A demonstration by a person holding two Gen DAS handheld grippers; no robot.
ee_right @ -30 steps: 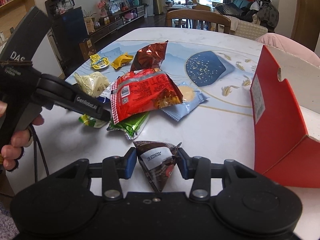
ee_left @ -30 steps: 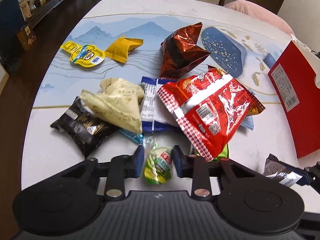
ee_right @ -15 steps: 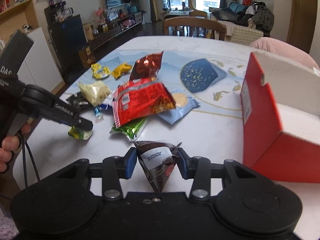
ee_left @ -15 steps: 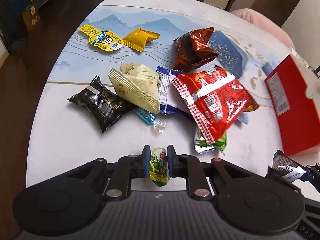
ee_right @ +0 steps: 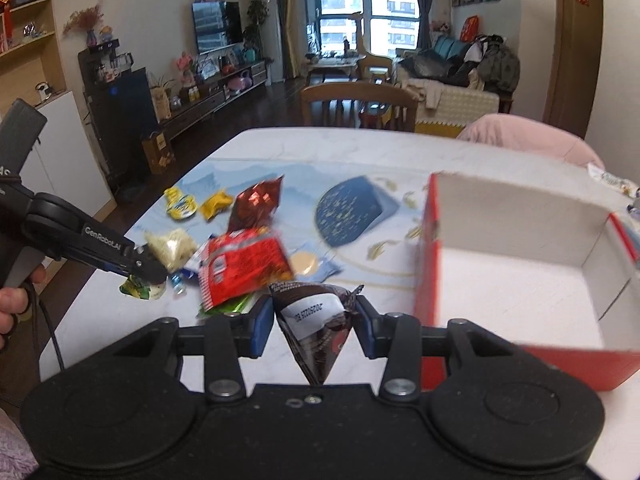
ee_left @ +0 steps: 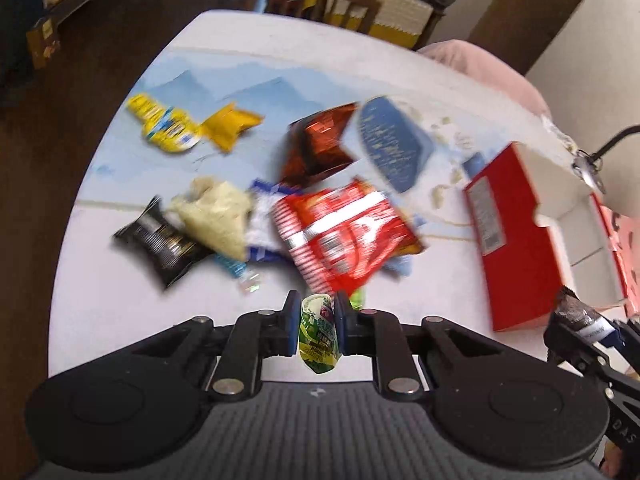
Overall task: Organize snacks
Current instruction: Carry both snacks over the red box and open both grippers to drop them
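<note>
My left gripper (ee_left: pixel 316 330) is shut on a small green snack packet (ee_left: pixel 318 338) and holds it above the table's near edge; it also shows in the right wrist view (ee_right: pixel 144 286). My right gripper (ee_right: pixel 314 322) is shut on a dark brown triangular snack packet (ee_right: pixel 316 320), held just left of the open red box (ee_right: pixel 520 280). That box has a white inside with nothing in it and also shows in the left wrist view (ee_left: pixel 532 232). A pile of snacks lies mid-table, topped by a big red bag (ee_left: pixel 344 232).
In the pile are a black packet (ee_left: pixel 160 240), a pale yellow bag (ee_left: pixel 216 216), a brown foil bag (ee_left: pixel 320 144), a yellow packet (ee_left: pixel 232 124) and a yellow-blue cup lid (ee_left: pixel 164 124). A wooden chair (ee_right: pixel 360 104) stands at the table's far side.
Both grippers have risen with their packets. The right one has moved toward the red box, so its white inside now shows. The left has lifted the green packet off the table.
</note>
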